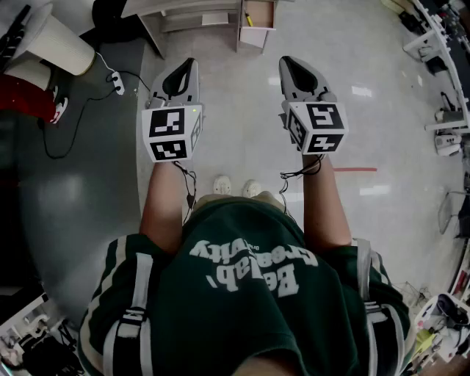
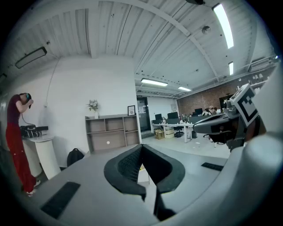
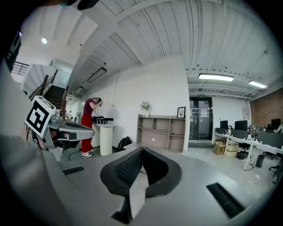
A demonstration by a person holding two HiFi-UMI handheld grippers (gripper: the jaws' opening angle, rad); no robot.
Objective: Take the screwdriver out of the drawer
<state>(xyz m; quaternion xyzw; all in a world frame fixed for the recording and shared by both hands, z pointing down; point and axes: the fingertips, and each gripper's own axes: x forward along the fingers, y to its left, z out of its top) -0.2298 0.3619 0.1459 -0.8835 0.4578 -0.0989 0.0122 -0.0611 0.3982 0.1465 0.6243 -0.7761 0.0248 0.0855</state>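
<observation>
Two sets of tongs held out ahead, side by side and apart from each other, aimed almost level over a pale glossy floor [image 1: 235,132]. On left tongs [image 1: 185,70], black ribbed pads closed tip to tip, nothing between them. On right tongs [image 1: 290,67], pads likewise pressed together and empty. Marker cube [image 1: 171,133] behind each set of jaws, bare forearms behind those.

Screwdriver [image 1: 248,18]: taken to be the small yellow item lying in the open drawer [image 1: 263,22] of a low pale cabinet at the far edge of the head view; too small to confirm. Well ahead of both tongs, untouched, roughly between their two lines of aim. Same yellow fleck glimpsed just past the closed pads in the left gripper view.

Elsewhere:
- wooden shelf unit [image 2: 112,132] against the white wall
- person in red [image 2: 17,145] standing at a white pedestal [image 2: 42,152], off to the left
- power strip [image 1: 116,82] with black cable on the darker grey floor patch
- red tape line [image 1: 356,170] on the floor to the right
- white shoes [image 1: 236,186] directly below, under a green T-shirt [image 1: 242,294] with white print
</observation>
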